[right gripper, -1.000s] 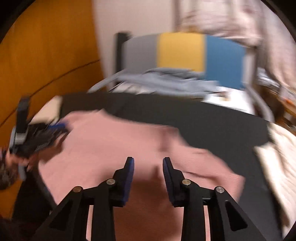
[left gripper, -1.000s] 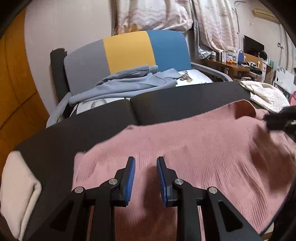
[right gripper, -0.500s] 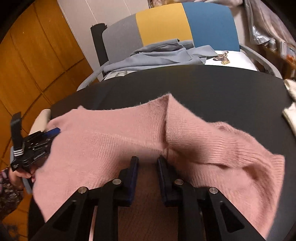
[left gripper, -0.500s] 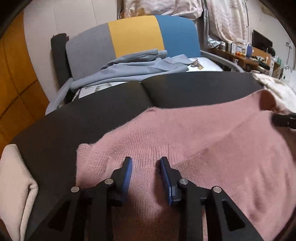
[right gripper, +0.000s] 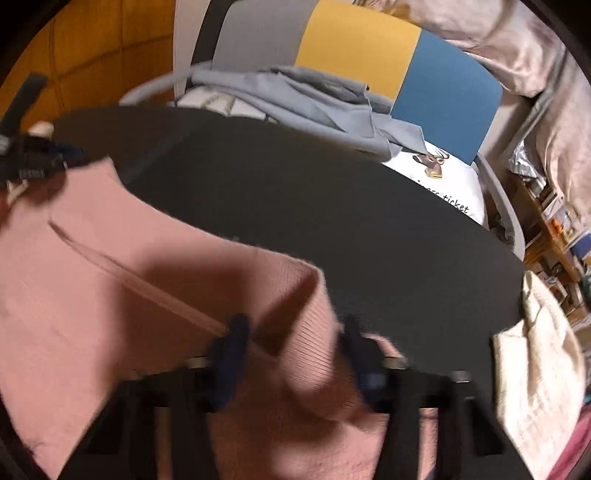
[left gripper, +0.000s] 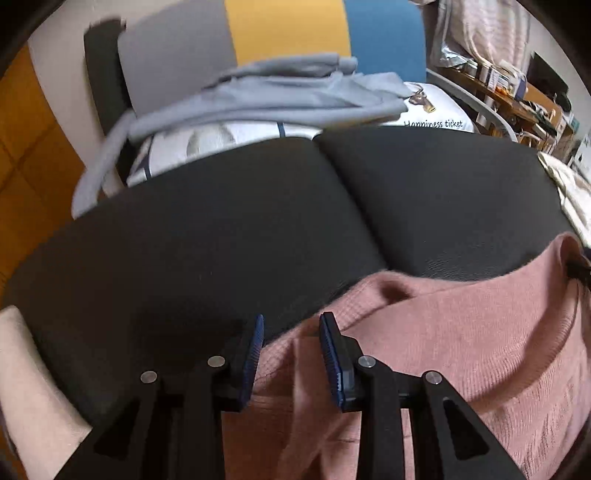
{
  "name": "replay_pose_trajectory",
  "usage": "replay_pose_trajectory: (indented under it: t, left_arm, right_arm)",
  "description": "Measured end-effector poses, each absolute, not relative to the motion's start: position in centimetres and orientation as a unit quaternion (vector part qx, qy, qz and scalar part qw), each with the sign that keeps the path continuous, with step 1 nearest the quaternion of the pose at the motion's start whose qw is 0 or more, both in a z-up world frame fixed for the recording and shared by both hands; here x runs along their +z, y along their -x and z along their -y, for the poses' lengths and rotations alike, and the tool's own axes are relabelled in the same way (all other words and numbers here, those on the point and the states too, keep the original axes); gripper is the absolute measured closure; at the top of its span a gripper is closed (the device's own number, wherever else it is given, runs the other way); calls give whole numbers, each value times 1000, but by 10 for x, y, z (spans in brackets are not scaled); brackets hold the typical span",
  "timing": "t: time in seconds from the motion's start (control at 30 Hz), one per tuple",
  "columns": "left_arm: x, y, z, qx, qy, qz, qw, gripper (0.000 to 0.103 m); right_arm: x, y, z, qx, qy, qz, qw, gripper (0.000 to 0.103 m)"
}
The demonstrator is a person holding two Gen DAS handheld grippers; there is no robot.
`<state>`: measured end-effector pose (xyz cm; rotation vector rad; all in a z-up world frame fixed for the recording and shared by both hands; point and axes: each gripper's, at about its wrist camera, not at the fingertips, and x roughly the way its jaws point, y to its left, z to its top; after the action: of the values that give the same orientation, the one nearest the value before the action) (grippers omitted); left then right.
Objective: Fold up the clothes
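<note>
A pink knit sweater (left gripper: 480, 350) lies on the black table (left gripper: 221, 229), bunched toward the near side. My left gripper (left gripper: 291, 332) stands at the sweater's left edge with its blue pads apart. The edge lies loosely between them without being pinched. In the blurred right wrist view, my right gripper (right gripper: 295, 332) has a thick fold of the sweater (right gripper: 74, 295) filling its jaws. Those jaws are closing on the fold, and a taut crease runs from it to the upper left. The left gripper (right gripper: 70, 153) shows there at the far left edge of the sweater.
Behind the table stands a grey, yellow and blue chair (left gripper: 280, 33) heaped with a grey garment (left gripper: 277, 99) and a white printed shirt. A folded cream cloth (left gripper: 22, 369) lies at the table's left end, and a cream knit (right gripper: 535, 350) at its right end.
My left gripper slid left from over the sweater's body to its left edge, its jaws a little wider. The right gripper now has a raised fold in its jaws, and more black table shows beyond.
</note>
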<state>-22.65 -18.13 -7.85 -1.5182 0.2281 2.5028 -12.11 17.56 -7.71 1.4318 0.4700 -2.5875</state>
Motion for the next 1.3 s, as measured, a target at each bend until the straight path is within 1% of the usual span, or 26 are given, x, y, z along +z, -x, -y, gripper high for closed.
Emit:
replay_pose_trajectory:
  t: [0.03,0.1,0.17,0.23,0.37,0.4,0.47,0.53,0.57,0.6,0.63,0.73,0.9,0.97,1.0,1.03,1.07,1.1,1.13,1.3]
  left_arm:
    - [-79,227,184,844,519,-59,123,72]
    - [-76,223,184,840,517,-27,162,72]
    - [-73,218,185,835,512,4,201,71]
    - [-72,218,188,830,512,30,220,69]
    - [-83,222,179,808,546,3,222,68]
    - [-78,222,181,817,532,5,221,68]
    - [-68,227,199,831,514,57,202,68]
    - [-63,235,227,821,510,161,203,67]
    - [-61,234,231,818,506,175,210,67]
    - [-58,234,235,816,502,186,218,64]
    - [-59,233,231,812,508,176,228,59]
    - [-68,228,214,795,537,132,249,52]
    - [-87,230,194,785,565,83,239,51]
    - [-84,228,192,797,552,83,232,54]
    - [-84,227,192,801,549,85,224,62]
    - [-82,227,195,806,545,96,210,74]
    - [-78,230,198,808,542,104,204,82]
    - [-70,227,199,818,527,107,203,96]
    - [-62,223,200,828,511,109,202,98]
    - [-7,183,207,887,382,94,242,99]
  right_arm:
    - [-78,123,-183,-860,-484,-150,69,88]
    - [-77,126,-199,-858,-495,-118,71,94]
    - [-76,128,-215,-857,-503,-82,77,94]
    - [-75,127,-225,-857,-504,-63,85,95]
    - [-72,126,-230,-859,-500,-58,92,95]
    - [-71,125,-230,-860,-499,-56,92,95]
    - [-70,125,-232,-861,-498,-47,92,95]
    - [-70,124,-233,-861,-499,-44,93,95]
    - [-70,124,-233,-860,-499,-44,94,95]
    - [-71,127,-234,-860,-500,-44,95,95]
    - [-72,131,-235,-859,-501,-44,95,95]
    - [-71,131,-235,-859,-501,-43,96,95]
    - [-71,132,-231,-858,-503,-49,98,95]
    - [-71,131,-231,-859,-501,-51,96,95]
    - [-71,131,-231,-860,-499,-52,95,95]
    - [-70,130,-232,-861,-497,-49,95,97]
    - [-68,130,-233,-863,-495,-42,95,97]
    - [-66,129,-235,-864,-492,-34,96,98]
    - [-65,129,-237,-866,-490,-27,96,98]
    - [-33,99,-249,-889,-438,13,133,98]
